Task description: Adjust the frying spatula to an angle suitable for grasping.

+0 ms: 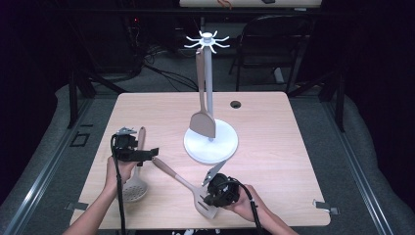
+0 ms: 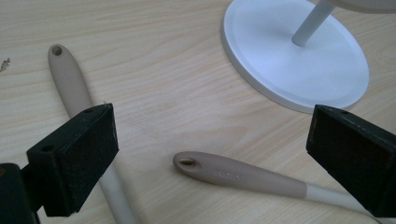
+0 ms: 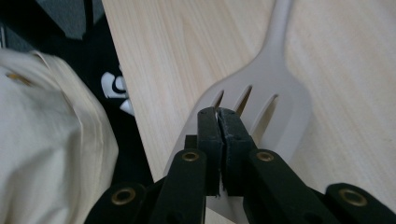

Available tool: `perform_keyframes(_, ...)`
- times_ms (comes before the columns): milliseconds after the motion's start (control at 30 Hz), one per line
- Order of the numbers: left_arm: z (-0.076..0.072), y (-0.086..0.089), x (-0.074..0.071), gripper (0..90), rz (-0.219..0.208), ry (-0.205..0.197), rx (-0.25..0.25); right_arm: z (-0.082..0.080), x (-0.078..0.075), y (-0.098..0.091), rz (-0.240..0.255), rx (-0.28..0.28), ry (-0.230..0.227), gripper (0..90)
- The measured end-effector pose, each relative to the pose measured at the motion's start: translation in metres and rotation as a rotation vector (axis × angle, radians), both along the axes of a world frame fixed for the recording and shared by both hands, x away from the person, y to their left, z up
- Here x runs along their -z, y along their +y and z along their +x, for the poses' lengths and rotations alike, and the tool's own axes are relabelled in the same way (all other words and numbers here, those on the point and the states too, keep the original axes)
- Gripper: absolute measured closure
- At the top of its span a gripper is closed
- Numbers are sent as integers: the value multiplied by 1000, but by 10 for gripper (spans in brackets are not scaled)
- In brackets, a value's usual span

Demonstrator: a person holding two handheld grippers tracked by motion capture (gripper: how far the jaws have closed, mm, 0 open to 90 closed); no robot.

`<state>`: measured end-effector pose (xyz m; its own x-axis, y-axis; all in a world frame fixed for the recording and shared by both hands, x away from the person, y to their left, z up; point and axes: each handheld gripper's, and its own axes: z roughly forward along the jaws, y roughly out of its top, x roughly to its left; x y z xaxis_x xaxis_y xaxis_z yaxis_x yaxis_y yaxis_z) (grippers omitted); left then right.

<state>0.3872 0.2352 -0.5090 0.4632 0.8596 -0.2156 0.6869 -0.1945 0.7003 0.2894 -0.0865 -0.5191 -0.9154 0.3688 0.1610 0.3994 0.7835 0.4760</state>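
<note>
On a wooden worktop (image 1: 274, 127), the right tongs (image 3: 218, 114) are clenched with nothing visibly between them, poised over the slotted spatula's (image 3: 261, 107) head as if to pin it, while the left tongs (image 2: 210, 140) gape, released, around its handle end, ready to grasp.

Black two-jaw left gripper (image 1: 147, 154), black right gripper (image 1: 207, 201), brass screws, trailing black cables

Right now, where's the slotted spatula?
High view: slotted spatula lies near the table's front edge, head by the right hand-held gripper, handle toward the left one.
</note>
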Motion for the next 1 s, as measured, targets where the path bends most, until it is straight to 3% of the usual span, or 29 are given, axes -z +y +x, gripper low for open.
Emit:
perform_keyframes(200, 0, -3, 4, 26, 1, 18, 11, 4, 15, 0, -38, 4, 35, 900)
perform_keyframes(333, -2, -6, 6, 28, -5, 33, 9, 6, 28, 1, -107, 11, 53, 900)
perform_keyframes(400, -3, -8, 8, 31, -6, 38, 13, 6, 31, 1, -92, 27, 78, 900)
perform_keyframes(467, -4, -11, 10, 39, -14, 50, 22, 7, 31, 0, -107, 18, 71, 900)
perform_keyframes(500, -4, -13, 11, 42, -23, 58, 22, 7, 32, -1, -86, 29, 76, 900)
perform_keyframes(667, -4, -26, 17, 54, -46, 97, 33, 7, 32, -1, -79, 34, 76, 900)
perform_keyframes(900, -2, -43, 26, 155, -29, 124, 44, 7, 31, -2, -89, 26, 76, 900)
perform_keyframes(1000, 0, -45, 30, 178, -30, 134, 33, 8, 33, -3, -69, 27, 86, 900)
